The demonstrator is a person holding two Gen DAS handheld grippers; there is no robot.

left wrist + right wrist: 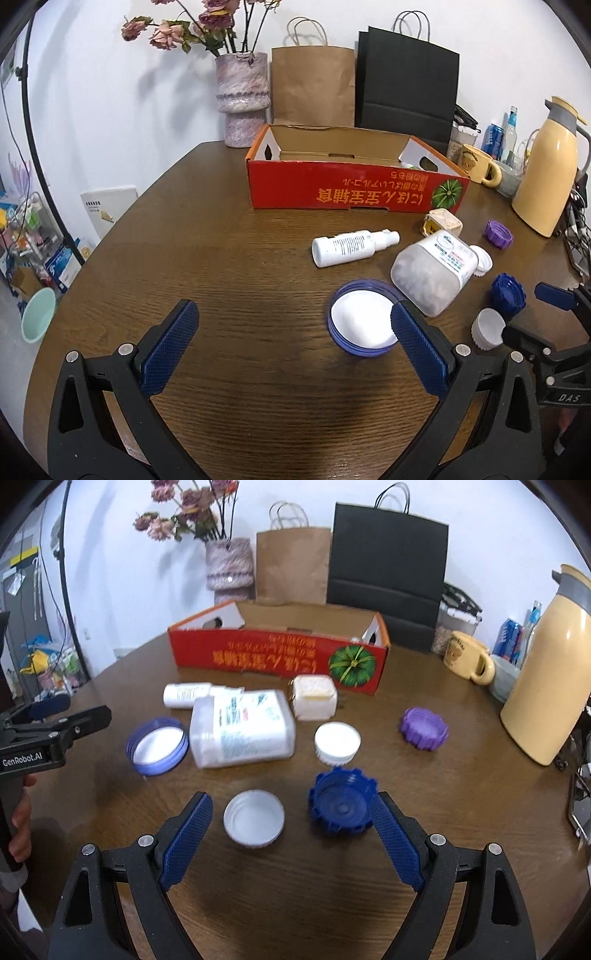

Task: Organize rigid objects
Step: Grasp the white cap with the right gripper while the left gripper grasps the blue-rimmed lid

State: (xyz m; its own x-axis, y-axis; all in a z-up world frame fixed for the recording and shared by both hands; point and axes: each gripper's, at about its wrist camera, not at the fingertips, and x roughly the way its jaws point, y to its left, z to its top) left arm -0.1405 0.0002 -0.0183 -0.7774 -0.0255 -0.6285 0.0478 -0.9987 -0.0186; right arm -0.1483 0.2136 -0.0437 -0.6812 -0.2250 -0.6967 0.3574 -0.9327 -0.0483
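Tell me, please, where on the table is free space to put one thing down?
Bare wood lies left of the red box and spray bottle, up to the table edge. Around the big jar and caps it is crowded.

A brown wooden table (229, 229) carries a red box (354, 184) far back with a vase (242, 99), bags (314, 85) and a thermos (546, 170). Nearer lie a spray bottle (351, 246), a jar (432, 273), and loose lids (254, 819).
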